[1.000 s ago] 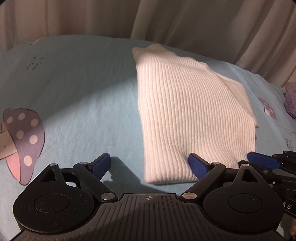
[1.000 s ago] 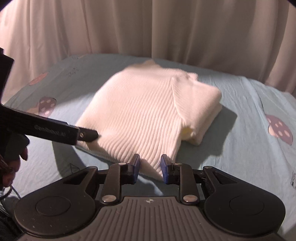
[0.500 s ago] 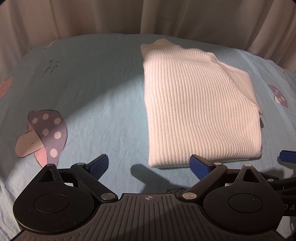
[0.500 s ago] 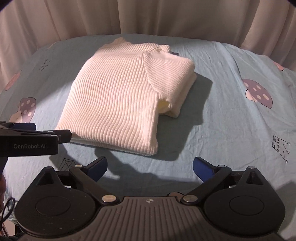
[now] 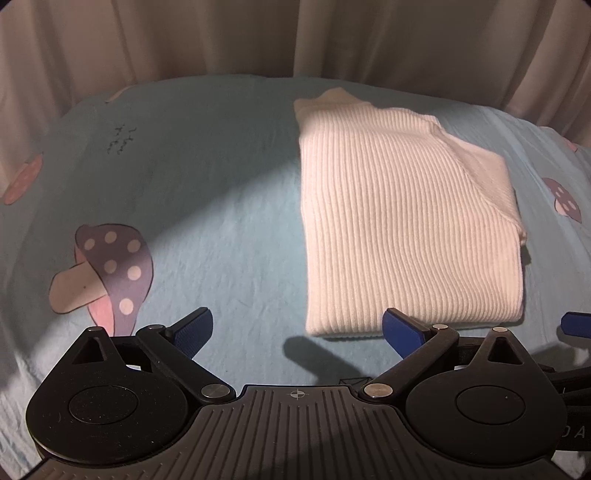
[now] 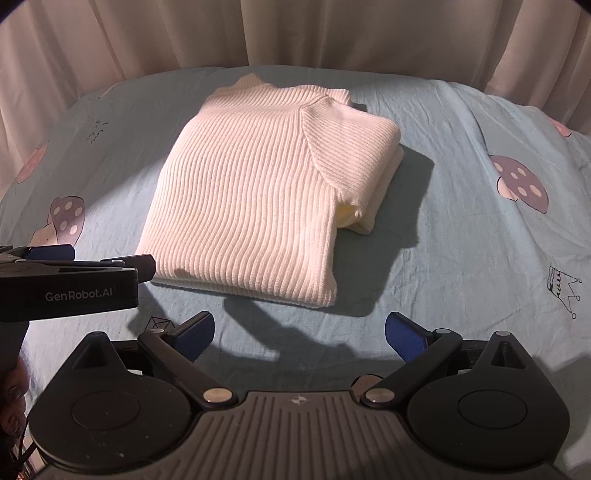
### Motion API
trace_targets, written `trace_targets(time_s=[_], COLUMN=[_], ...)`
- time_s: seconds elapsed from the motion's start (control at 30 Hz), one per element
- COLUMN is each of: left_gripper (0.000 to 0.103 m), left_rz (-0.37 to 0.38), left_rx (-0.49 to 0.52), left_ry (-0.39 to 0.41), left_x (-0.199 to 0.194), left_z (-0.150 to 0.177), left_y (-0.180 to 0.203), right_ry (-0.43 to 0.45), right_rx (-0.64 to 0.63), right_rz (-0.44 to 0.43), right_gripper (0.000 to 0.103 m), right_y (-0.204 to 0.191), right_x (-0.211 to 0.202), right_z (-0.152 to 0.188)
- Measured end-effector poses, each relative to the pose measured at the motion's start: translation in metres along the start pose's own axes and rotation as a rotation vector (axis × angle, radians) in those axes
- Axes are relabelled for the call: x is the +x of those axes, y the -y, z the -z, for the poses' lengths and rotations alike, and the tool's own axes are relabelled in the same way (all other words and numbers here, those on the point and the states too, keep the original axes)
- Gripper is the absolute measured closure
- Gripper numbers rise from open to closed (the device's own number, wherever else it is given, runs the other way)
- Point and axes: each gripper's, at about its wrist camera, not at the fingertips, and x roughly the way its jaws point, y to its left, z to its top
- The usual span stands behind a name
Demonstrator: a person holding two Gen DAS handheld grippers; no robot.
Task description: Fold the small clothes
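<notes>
A cream ribbed sweater [image 5: 399,221] lies folded into a flat rectangle on the blue bed sheet [image 5: 221,206]. My left gripper [image 5: 297,325] hovers just short of its near left corner; its jaws are opening, and only bare sheet lies between them. In the right wrist view the same sweater [image 6: 251,199] sits ahead of my right gripper [image 6: 300,329], which stands open and empty, clear of the near hem. The left gripper [image 6: 99,258] reaches in from the left edge there, beside the sweater's corner. One blue fingertip [image 5: 576,323] of the right gripper shows at the left view's right edge.
The sheet carries mushroom prints [image 5: 107,269] [image 6: 521,184] and small doodles [image 6: 561,284]. Beige curtains [image 6: 295,33] hang close behind the bed's far edge. A hand [image 6: 11,387] shows at the lower left of the right wrist view.
My right gripper went from nearly shut at the sweater's near hem to wide open. Both grippers drew back and up, so the sweater now lies farther ahead of them.
</notes>
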Motion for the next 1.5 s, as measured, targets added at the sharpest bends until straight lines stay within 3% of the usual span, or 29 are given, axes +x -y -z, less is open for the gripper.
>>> trace_targets(time_s=[0.13,1.5], left_gripper=[0.002,0.001], left_rz=[-0.001,-0.001], left_rx=[0.007,0.051], left_ry=[-0.001,-0.029], left_x=[-0.001,0.001], left_z=[-0.001,-0.001], left_y=[0.001,0.013], right_ry=[-0.01,0.006], right_rx=[0.012,0.05], right_rz=[0.039,0.098], right_gripper=[0.004,0.004], right_y=[0.002,0.007], right_x=[0.001,-0.003], right_z=[-0.002,-0.005])
